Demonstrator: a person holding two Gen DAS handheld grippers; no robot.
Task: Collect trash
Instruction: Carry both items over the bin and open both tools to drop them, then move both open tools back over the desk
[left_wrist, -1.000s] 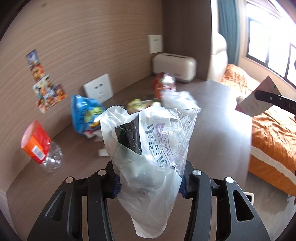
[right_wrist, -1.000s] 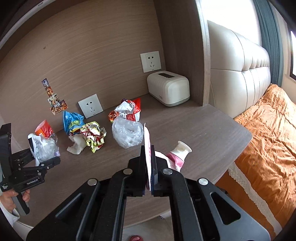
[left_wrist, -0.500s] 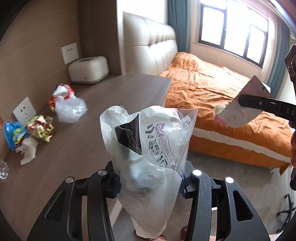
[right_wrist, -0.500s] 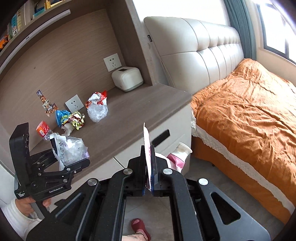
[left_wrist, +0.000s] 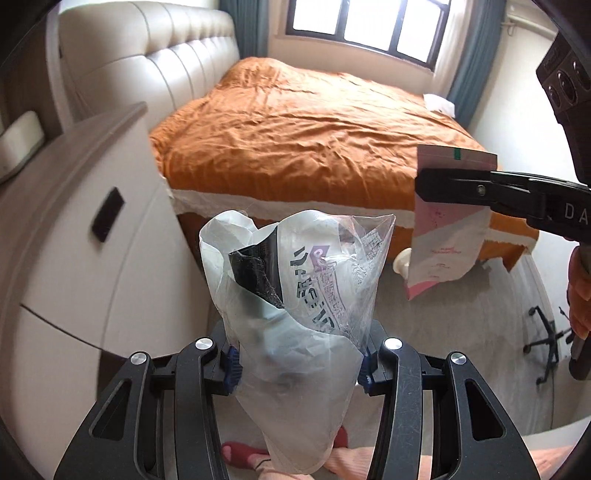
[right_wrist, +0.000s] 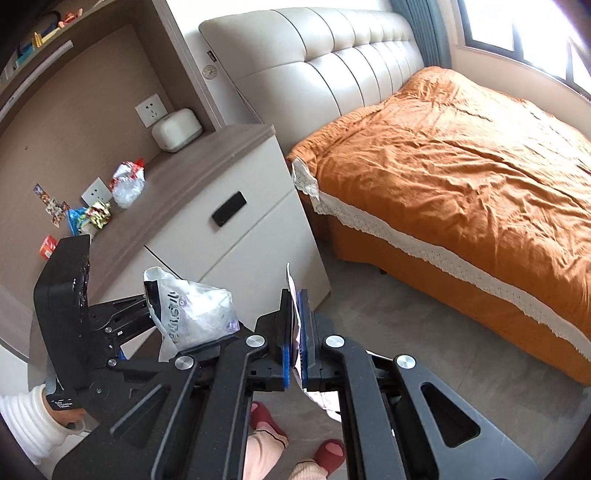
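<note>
Left gripper (left_wrist: 297, 363) clamps a crumpled clear plastic bag (left_wrist: 295, 291), jaws partway apart around it; printed text and a dark insert show through. Right gripper (right_wrist: 293, 345) pinched shut on a flat pink-white pouch (left_wrist: 445, 236) with spout. Both point down over the floor beside the bed (right_wrist: 461, 158). More wrappers (right_wrist: 127, 181) lie on the nightstand (right_wrist: 207, 166).

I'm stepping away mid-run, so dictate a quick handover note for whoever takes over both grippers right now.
Left gripper: shut on the clear plastic bag.
Right gripper: shut on the pink-and-white pouch.
Both hang over the floor beside the bed; no bin in view.
Done: two pieces lifted off.
Left: wrappers, more by the socket and an orange-labelled piece lie on the cabinet top.
</note>
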